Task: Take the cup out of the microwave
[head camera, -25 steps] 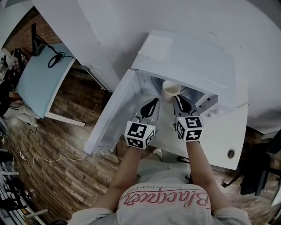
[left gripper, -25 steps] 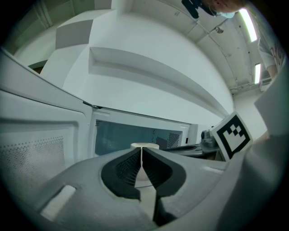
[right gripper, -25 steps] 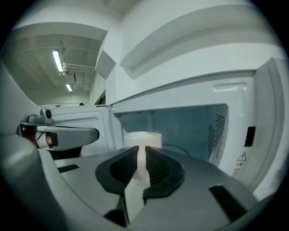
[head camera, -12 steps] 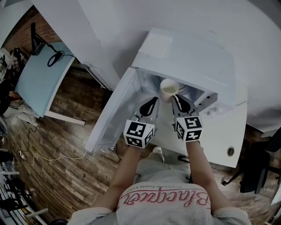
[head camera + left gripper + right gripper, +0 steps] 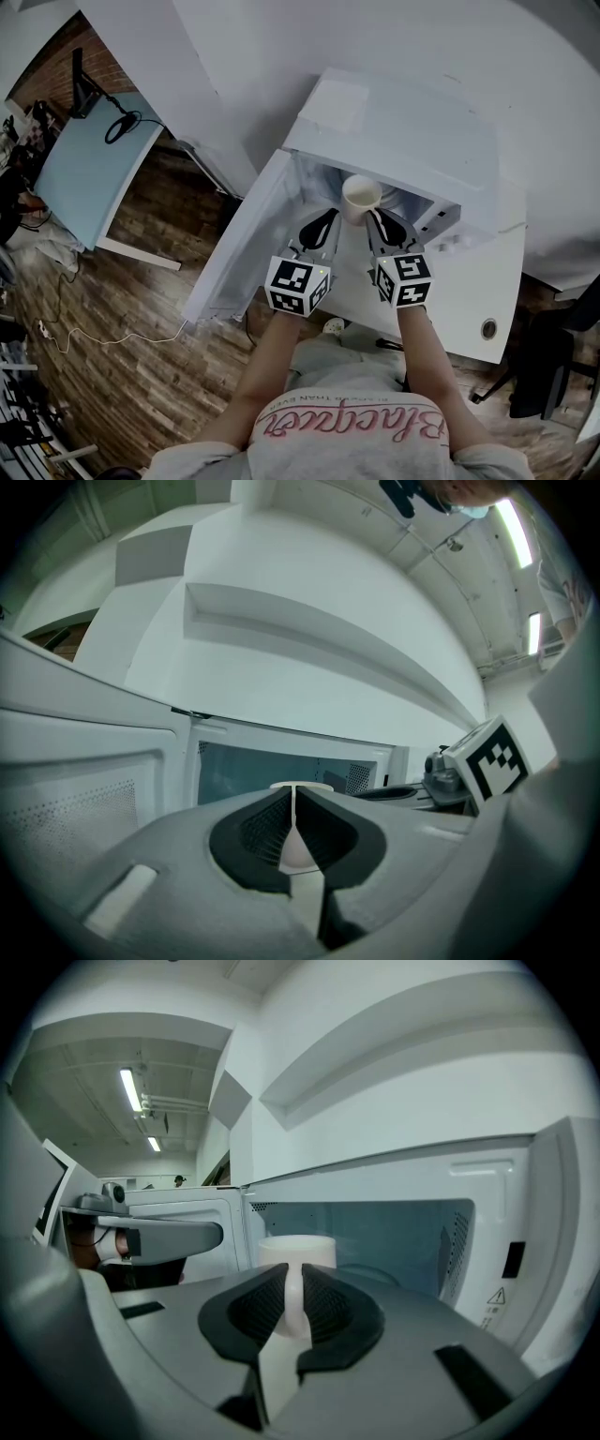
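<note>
Cup (image 5: 296,1251) is pinched by its handle in right gripper (image 5: 377,218) (left gripper (image 5: 294,819) closed, empty), microwave (image 5: 555,1232) warning sticker (image 5: 495,1297) lower right, unreadable.

Right gripper (image 5: 293,1285): jaws are closed on the handle (image 5: 292,1309) of a white cup (image 5: 296,1249), which is held upright. Microwave (image 5: 525,1241): its open cavity is seen behind the cup, the door (image 5: 187,1208) swung out at left. Left gripper (image 5: 159,1238): seen at left edge.

A warning triangle (image 5: 495,1296) marks the microwave (image 5: 553,1241) front panel, the print beneath it too small to read; pink script lettering (image 5: 352,424) across the person's shirt (image 5: 309,461), upside down, is illegible.
</note>
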Available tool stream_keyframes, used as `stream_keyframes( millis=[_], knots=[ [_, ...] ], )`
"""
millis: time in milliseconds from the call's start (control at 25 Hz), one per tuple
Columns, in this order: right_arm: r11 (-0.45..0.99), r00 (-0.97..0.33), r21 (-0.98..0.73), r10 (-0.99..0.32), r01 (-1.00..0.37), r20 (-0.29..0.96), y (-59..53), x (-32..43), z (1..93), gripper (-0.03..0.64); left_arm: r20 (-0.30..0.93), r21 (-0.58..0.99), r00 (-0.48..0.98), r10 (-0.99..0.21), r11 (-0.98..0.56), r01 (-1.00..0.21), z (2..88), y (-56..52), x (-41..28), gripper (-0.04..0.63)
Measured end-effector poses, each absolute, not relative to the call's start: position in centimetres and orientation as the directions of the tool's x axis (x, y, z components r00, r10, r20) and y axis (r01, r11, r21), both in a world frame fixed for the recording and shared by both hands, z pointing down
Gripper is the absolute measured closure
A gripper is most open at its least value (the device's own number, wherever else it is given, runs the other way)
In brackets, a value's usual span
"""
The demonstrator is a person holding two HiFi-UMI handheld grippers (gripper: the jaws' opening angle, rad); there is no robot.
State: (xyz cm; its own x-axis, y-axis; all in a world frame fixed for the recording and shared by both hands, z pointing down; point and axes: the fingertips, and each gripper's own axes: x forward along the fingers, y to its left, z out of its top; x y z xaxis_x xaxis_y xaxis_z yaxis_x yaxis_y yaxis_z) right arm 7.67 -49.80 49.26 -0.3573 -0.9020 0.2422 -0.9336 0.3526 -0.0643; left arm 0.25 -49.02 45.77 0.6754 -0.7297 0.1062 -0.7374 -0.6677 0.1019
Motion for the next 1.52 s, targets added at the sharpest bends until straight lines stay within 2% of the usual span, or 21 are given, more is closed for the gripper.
stream_keyframes(
  millis=[1080,1520],
  knots=[
    [0.467,-0.467,-0.055,-0.857,-0.882,0.218,-46.1,8.4,45.5,0.563,0.093,0.093,0.606,-0.790,-0.599,-0.796,43.1,-46.5,-0.1,0.591],
    [0.516,-0.521,-0.075,-0.833,-0.853,0.187,-44.6,8.4,42.8,0.563,0.043,0.084,0.596,-0.802,-0.592,-0.802,40.3,-46.1,0.6,0.591]
  ],
)
